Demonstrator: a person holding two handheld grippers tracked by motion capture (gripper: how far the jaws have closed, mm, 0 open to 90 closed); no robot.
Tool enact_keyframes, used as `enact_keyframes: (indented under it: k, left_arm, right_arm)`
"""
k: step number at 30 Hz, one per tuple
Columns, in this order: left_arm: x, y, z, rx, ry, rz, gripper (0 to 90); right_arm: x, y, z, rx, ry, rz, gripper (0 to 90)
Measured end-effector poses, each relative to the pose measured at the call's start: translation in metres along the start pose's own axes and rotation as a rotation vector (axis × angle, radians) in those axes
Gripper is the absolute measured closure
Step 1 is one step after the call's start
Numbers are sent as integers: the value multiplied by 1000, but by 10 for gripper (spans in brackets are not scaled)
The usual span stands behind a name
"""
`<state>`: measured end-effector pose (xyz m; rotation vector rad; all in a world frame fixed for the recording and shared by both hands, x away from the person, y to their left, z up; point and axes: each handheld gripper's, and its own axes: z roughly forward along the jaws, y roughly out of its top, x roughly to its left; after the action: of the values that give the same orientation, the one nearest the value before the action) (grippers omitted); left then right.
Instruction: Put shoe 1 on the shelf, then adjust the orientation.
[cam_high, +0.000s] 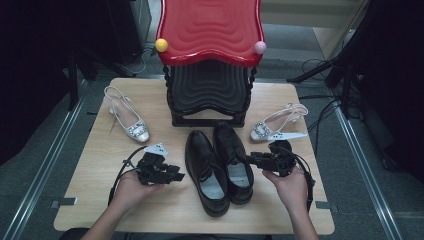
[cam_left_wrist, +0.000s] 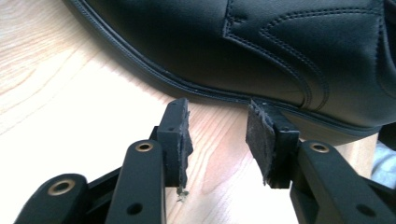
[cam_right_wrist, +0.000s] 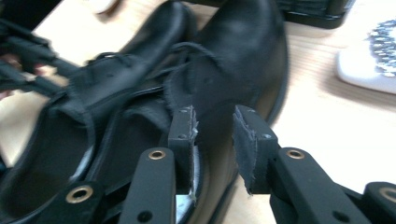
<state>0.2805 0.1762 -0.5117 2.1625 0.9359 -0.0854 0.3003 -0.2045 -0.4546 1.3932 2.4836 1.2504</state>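
Two black shoes (cam_high: 220, 167) sit side by side mid-tabletop (cam_high: 100, 200), likely just paired. Left tongs (cam_high: 176, 176) and right tongs (cam_high: 250, 160) flank them, both apart, holding nothing.

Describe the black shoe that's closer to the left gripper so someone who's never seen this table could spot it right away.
Start at the red-topped stand at the back of the wooden table; two black lace-up shoes lie side by side in front of it. The one meant is the left black shoe, next to the left gripper. Unlike the right black shoe, it sits nearer the person, and unlike the silver slingback heels, it is plain black leather.
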Motion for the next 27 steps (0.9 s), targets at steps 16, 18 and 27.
enact_keyframes:
  k: [16,18,27]
  left_arm:
    - [8,-1,-8,-1,46,1,474]
    - [9,-1,-8,-1,47,0,471]
    - [13,-2,-13,-4,64,-3,459]
  right_arm:
    - [43,0,-3,72,63,-79,649]
    - [45,0,-2,82,67,-83,649]
    - [60,-4,14,171,87,-105,620]
